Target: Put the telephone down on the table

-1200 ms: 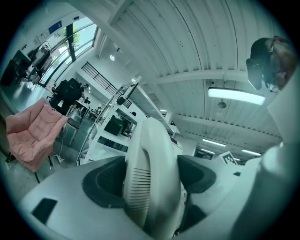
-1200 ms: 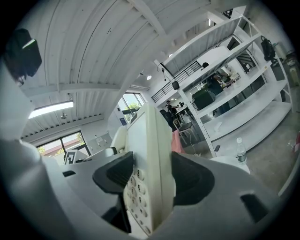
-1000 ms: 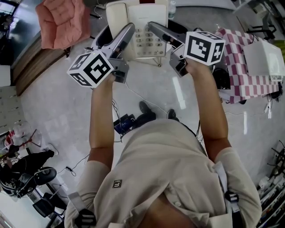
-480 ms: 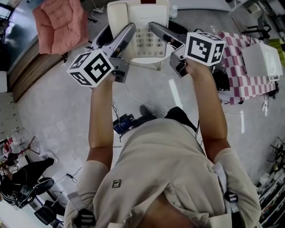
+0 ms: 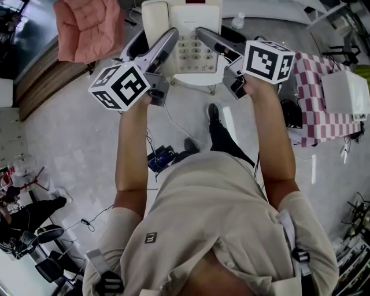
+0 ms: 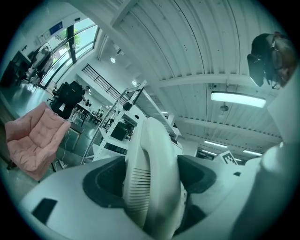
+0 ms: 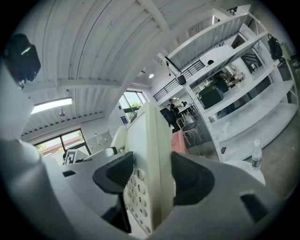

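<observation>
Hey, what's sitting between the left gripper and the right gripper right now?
The cream telephone, seen in the head view: the left gripper clamps its handset side, the right gripper its keypad side.

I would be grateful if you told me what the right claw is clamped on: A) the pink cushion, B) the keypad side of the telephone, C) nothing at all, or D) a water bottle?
B: in the right gripper view the right claw is shut on the edge of the telephone, with the keypad buttons right beside one pad.
</observation>
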A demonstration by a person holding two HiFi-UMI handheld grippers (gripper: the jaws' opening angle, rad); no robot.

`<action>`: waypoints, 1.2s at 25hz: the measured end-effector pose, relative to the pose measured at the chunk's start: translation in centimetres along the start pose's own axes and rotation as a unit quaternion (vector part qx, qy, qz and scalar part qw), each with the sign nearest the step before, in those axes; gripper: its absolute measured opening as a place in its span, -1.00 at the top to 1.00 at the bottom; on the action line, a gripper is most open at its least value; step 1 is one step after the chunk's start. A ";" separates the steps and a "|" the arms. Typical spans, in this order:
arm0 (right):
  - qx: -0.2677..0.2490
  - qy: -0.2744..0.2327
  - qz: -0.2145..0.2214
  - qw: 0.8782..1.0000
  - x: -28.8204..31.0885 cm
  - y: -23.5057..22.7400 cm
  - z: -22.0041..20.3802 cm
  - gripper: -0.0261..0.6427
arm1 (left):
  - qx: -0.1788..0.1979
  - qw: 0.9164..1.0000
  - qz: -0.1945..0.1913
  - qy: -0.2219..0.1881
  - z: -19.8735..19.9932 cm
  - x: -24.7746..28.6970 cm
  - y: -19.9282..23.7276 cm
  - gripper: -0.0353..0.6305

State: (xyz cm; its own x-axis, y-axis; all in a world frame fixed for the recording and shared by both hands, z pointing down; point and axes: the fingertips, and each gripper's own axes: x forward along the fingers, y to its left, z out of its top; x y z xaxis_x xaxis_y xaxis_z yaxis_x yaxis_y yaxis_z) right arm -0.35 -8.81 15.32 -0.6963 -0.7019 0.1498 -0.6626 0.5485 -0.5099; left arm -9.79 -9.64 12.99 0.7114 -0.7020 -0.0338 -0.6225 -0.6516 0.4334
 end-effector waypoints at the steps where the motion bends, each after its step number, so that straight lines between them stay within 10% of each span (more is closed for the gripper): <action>1: -0.001 0.003 0.006 1.000 0.4 0.0 0.0 0.21 | 0.001 1.000 0.006 -0.003 0.0 -0.1 0.3 -0.13; 30: 0.012 0.070 0.086 0.994 12.0 -7.1 2.6 0.22 | -0.009 0.994 0.106 -0.016 1.5 6.0 10.8 -0.13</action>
State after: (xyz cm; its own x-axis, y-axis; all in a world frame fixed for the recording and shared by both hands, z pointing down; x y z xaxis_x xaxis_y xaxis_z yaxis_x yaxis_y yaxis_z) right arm -3.29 -22.30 18.52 -0.8321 -0.5265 0.1744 -0.5239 0.6429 -0.5587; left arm -12.71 -21.31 16.06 0.5531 -0.8325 0.0311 -0.7512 -0.4823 0.4507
